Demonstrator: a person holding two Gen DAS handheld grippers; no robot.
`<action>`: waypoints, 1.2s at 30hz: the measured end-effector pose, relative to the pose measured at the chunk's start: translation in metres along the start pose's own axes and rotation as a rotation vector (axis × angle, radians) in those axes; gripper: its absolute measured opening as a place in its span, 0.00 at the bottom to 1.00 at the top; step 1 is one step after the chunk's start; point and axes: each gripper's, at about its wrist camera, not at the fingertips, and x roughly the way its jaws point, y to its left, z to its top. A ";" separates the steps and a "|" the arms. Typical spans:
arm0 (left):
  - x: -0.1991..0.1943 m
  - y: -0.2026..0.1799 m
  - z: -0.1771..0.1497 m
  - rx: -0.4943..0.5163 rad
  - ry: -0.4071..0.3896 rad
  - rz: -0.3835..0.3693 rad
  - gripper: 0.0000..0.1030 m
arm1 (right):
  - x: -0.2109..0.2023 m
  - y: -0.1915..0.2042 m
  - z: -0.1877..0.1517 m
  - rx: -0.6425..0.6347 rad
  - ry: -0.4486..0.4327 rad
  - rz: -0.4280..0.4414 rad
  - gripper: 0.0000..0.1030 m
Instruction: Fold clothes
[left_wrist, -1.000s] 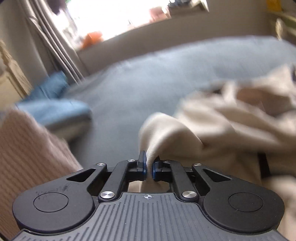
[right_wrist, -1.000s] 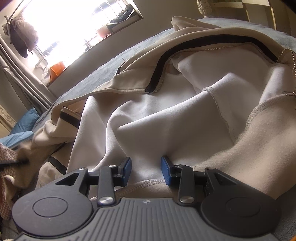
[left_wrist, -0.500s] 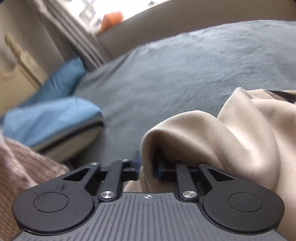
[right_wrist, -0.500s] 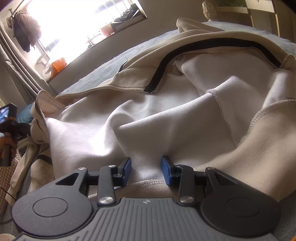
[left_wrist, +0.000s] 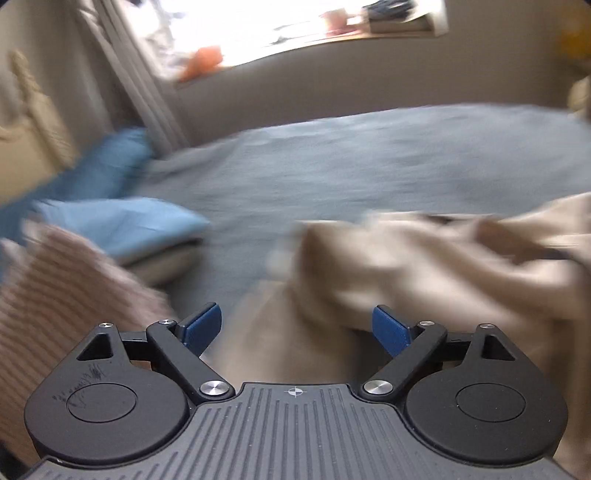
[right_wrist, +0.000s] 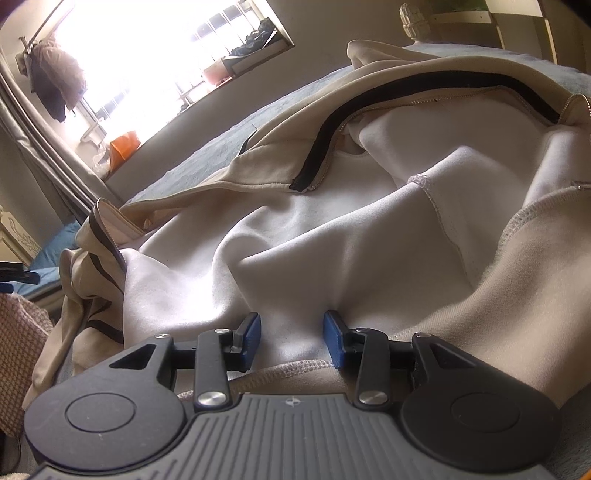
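A beige zip-up garment (right_wrist: 369, 229) with a white fleece lining and a black zipper band (right_wrist: 406, 88) lies crumpled on a blue-grey bedspread (left_wrist: 351, 162). In the left wrist view it shows blurred at the right (left_wrist: 424, 266). My left gripper (left_wrist: 297, 326) is wide open and empty, with the garment's edge lying just ahead between the jaws. My right gripper (right_wrist: 291, 338) has its jaws partly apart, with a fold of the white lining and the stitched hem between them; whether it pinches the cloth I cannot tell.
A blue pillow (left_wrist: 122, 221) and a pink knitted cloth (left_wrist: 55, 295) lie at the left of the bed. A curtain (left_wrist: 140, 81) and a window sill with an orange object (left_wrist: 203, 62) stand behind. A bedpost (right_wrist: 413, 18) is at the far right.
My left gripper was shut on a fold of the beige garment; it has opened wide and let the cloth go, and it is moving. The right gripper has stayed put.
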 end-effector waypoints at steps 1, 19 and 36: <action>-0.007 -0.012 -0.004 -0.019 0.008 -0.088 0.87 | 0.000 0.000 0.000 0.001 -0.002 0.000 0.39; 0.010 -0.127 -0.027 -0.329 -0.010 -0.271 0.09 | -0.001 0.002 -0.008 0.017 -0.047 -0.013 0.39; 0.016 0.072 0.028 -0.081 -0.125 0.366 0.07 | 0.000 0.001 -0.007 0.016 -0.042 -0.002 0.39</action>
